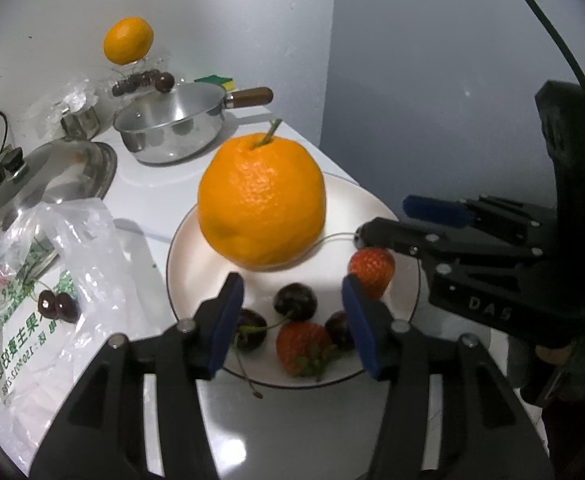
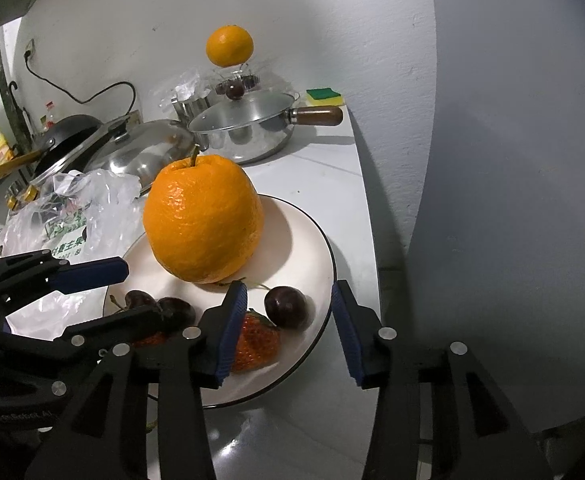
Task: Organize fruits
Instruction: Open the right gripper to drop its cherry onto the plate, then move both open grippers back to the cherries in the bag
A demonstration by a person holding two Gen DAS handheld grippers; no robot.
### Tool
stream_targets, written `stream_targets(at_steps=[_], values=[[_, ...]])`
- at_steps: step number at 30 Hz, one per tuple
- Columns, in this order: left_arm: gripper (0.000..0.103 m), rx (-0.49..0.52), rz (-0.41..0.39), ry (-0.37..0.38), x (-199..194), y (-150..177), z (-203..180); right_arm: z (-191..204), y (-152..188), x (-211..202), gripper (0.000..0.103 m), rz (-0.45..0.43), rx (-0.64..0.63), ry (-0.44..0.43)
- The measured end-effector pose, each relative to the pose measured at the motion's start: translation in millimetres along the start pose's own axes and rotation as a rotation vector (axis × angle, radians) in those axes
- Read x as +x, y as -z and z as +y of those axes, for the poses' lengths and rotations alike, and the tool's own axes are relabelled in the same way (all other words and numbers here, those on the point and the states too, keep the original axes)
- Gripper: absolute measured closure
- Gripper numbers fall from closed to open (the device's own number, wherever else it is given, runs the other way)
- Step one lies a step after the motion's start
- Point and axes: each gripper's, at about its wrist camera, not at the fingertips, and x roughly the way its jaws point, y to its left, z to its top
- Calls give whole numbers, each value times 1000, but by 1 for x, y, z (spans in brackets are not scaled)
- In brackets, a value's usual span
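Orange bright orange, dimpled; plate cream, dark-rimmed; cherries dark maroon; strawberries red; sponge green-yellow.

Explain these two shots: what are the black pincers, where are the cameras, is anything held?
No robot: a person holds a two-finger tool in each hand, each with a fisheye camera looking along its fingers. The left tool and right tool both stand open over a white plate, holding nothing. On the plate: a big orange, cherries and strawberries. Beside it lie a plastic bag with two cherries, and further back a lidded pan and a second orange.
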Motion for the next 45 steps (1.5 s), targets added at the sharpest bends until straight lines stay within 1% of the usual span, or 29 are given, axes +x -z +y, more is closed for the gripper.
stream_targets(at_steps=[13, 28, 36, 45], values=[[50, -21, -40, -15, -24, 7, 8, 19, -1, -16, 56, -17, -23, 10], [50, -53, -92, -28, -60, 23, 31, 56, 1, -33, 56, -38, -63, 14], [50, -80, -113, -40, -75, 31, 49, 77, -2, -36, 56, -47, -86, 9], [50, -127, -131, -57, -89, 43, 77, 109, -9, -28, 56, -40, -129, -7]])
